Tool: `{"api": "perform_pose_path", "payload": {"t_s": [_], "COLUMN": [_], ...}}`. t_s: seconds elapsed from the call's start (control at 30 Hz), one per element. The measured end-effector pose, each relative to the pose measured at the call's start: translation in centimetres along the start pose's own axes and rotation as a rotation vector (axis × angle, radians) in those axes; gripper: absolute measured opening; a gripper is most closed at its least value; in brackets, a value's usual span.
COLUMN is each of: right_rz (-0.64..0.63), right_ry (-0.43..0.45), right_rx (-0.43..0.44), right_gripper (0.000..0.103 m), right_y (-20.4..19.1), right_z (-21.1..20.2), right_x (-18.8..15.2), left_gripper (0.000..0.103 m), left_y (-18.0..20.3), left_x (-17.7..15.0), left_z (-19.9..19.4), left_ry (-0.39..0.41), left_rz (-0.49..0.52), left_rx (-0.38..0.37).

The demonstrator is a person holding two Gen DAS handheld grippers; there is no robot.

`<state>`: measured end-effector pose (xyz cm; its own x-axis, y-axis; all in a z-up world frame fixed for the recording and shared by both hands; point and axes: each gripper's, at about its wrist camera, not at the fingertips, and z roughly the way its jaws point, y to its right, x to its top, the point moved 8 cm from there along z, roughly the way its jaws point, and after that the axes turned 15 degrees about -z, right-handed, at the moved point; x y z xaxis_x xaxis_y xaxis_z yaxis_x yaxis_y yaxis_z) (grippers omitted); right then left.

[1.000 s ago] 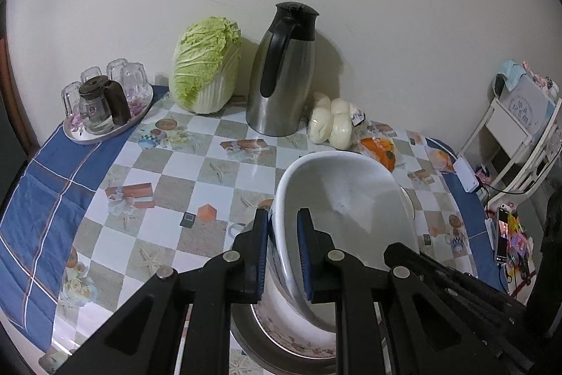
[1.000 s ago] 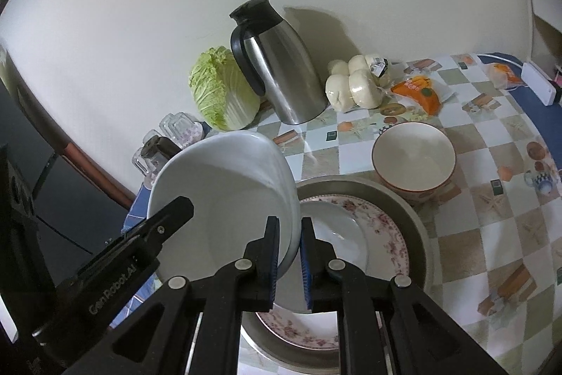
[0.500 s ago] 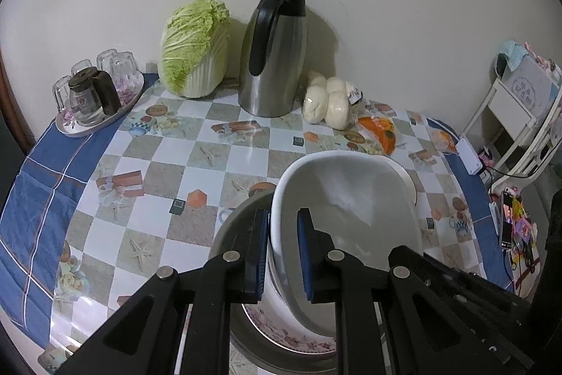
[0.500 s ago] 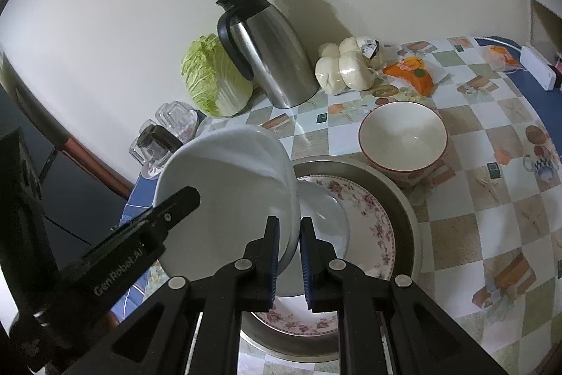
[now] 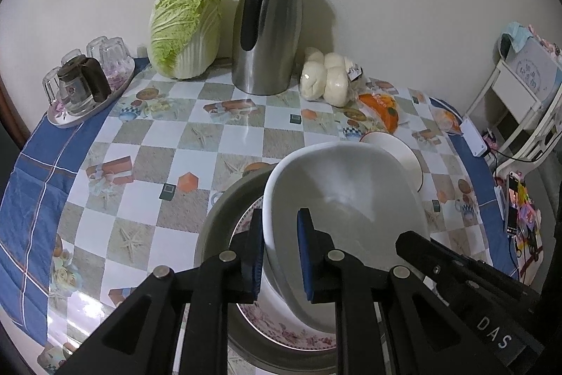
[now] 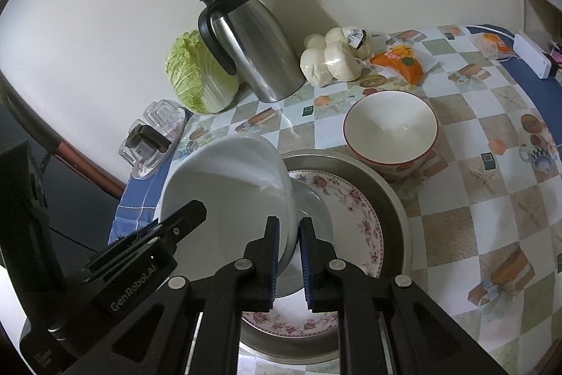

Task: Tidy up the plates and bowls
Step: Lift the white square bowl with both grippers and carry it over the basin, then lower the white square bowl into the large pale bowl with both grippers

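Observation:
A large white bowl [image 5: 347,199] is held tilted between both grippers. My left gripper [image 5: 279,234] is shut on its left rim. My right gripper [image 6: 288,239] is shut on its right rim [image 6: 286,199]. The white bowl [image 6: 224,199] hangs just above a floral plate [image 6: 354,220] lying in a metal basin [image 6: 397,206]. The floral plate [image 5: 281,336] and the basin [image 5: 214,227] show under the bowl in the left wrist view. A red-rimmed bowl [image 6: 390,129] stands on the table beyond the basin, and its rim [image 5: 397,150] peeks out behind the white bowl.
A steel thermos jug [image 5: 268,30], a cabbage [image 5: 186,27], bagged buns [image 5: 330,76] and orange packets [image 5: 383,106] line the wall. A tray of glasses [image 5: 84,83] sits at the far left. A white rack [image 5: 523,101] stands off the table's right edge.
Both grippers have carried the white bowl lower and nearer the basin, and it is tilted less steeply. The basin and plate now show more in the left wrist view.

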<state>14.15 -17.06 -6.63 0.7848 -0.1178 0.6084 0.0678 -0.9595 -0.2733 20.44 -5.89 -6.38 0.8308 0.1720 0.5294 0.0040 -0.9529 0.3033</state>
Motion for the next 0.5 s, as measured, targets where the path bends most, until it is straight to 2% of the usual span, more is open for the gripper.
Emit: {"api": "perform_pose_path", "payload": {"t_s": [0.5], "right_rz": [0.013], "right_ry": [-0.021], "right_rx": [-0.006], "right_gripper": [0.014], "right_y": [0.4], "right_z": [0.5], "right_x": [-0.1], "left_gripper": [0.018], "left_y": [-0.3], "left_x": [-0.7], "left_z": [1.4], "left_ry": [-0.052], "left_rz": [-0.012], "left_rx": [0.018]}}
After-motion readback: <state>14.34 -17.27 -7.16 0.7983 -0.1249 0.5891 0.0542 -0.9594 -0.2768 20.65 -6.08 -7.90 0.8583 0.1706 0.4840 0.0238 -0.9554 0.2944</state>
